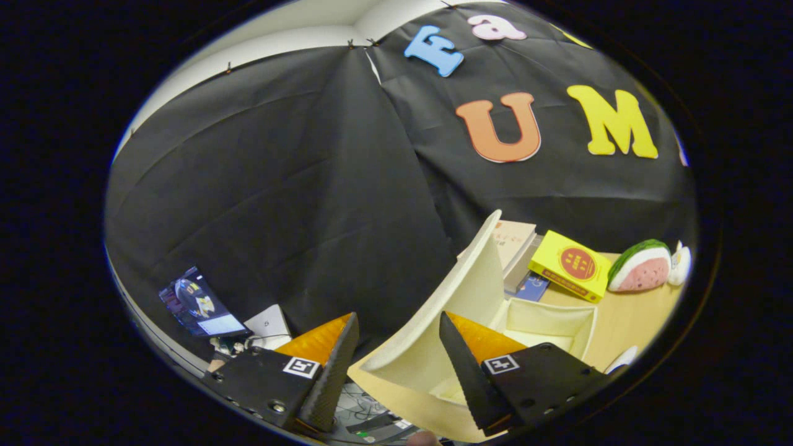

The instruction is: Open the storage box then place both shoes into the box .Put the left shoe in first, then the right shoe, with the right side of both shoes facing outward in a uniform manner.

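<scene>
The black cloth wall [279,186] of the booth hangs behind everything, meeting at a corner seam. In front of it, the wooden table [626,322] carries a cream storage box [545,319] that stands open, its lid [452,310] swung up and leaning back toward the wall, with a pale fabric-lined compartment showing inside. No shoe can be seen inside the part of the box that shows. The hand-held gripper [396,325] hovers just over the near edge of the box with its fingers spread wide apart and nothing between them; the raised lid sits in the gap, closer to the right finger, though I cannot tell whether it touches. Along the table's far edge, beyond the box, lies a stack of books [517,244], and beside them a yellow book [570,265] lies tilted. Further along that far edge sits a watermelon-slice plush toy [641,266]. Off the table, past the left finger, a lit screen [198,303] leans low against the wall with a small white device [267,323] just beside it.
</scene>
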### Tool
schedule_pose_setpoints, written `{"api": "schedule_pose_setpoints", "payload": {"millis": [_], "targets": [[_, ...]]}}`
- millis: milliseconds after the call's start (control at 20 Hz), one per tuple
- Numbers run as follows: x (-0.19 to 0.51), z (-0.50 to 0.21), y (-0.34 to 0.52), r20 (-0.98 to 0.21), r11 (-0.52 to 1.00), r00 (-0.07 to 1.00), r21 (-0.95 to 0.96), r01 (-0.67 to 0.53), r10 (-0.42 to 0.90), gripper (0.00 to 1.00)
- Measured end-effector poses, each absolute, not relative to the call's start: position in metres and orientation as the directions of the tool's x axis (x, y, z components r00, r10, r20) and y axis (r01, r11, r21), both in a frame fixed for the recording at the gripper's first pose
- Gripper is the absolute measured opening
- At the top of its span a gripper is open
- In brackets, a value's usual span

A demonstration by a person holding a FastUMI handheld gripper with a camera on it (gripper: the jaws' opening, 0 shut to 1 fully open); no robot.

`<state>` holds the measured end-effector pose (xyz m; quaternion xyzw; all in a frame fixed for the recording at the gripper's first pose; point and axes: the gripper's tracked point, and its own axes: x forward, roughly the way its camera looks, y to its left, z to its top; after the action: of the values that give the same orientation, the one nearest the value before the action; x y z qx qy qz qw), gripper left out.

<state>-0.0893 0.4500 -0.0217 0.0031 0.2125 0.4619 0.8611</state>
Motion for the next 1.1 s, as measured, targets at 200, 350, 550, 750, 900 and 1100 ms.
{"api": "schedule_pose_setpoints", "payload": {"millis": [200,350,550,750,900,1100], "targets": [[-0.08,-0.013,0.435,-0.318,0.605,0.542,0.145,-0.783,0.778,0.85],[-0.057,-0.003,0.401,-0.272,0.668,0.626,0.094,-0.738,0.731,0.87],[-0.025,0.01,0.335,-0.204,0.756,0.735,0.048,-0.653,0.647,0.95],[-0.002,0.006,0.258,-0.161,0.81,0.799,0.01,-0.586,0.58,0.96],[0.008,-0.007,0.188,-0.152,0.861,0.851,0.004,-0.508,0.502,0.96],[0.023,-0.04,0.102,-0.209,0.913,0.89,0.041,-0.405,0.405,0.96]]}}
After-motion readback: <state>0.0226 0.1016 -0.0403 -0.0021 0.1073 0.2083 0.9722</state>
